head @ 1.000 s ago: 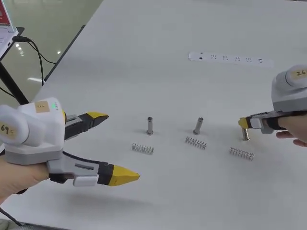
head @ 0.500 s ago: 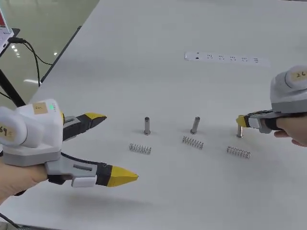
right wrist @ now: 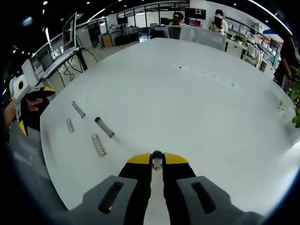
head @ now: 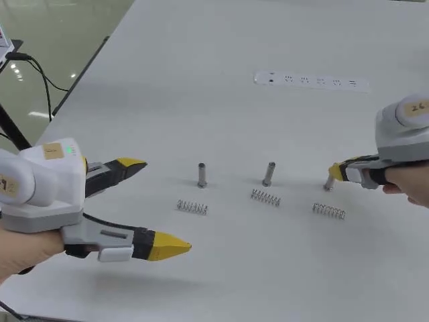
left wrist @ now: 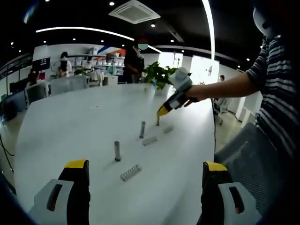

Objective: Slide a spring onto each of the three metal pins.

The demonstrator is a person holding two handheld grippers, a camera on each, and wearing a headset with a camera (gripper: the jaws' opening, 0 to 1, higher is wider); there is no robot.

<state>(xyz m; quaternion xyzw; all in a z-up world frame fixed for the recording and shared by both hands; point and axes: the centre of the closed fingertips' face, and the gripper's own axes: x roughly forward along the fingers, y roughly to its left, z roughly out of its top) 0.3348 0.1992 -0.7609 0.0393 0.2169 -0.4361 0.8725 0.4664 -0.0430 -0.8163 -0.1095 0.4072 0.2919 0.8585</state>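
1. Right tool (right wrist: 156, 161): clenched. The yellow jaw tips grip the top of the right pin (head: 329, 183).
2. Right pin: leans slightly, at the right end of the pin row on the white desk (head: 201, 80). Whether its foot touches the desk cannot be told.
3. Right spring (head: 328, 211): lies flat on the desk, just in front of the right pin and apart from it.
4. Middle pin (head: 269, 174): stands almost upright. The middle spring (head: 265, 197) lies flat just in front of it.
5. Left pin (head: 202, 174): stands upright. The left spring (head: 192, 207) lies flat just in front of it.
6. All three springs lie loose, off the pins.
7. Left tool (head: 154, 204): released, jaws spread wide, grasping nothing. It hovers above the desk, well left of the left pin, and points toward the row.
8. Power strip (head: 312, 82): lies flat on the far side of the desk, well behind the pins.
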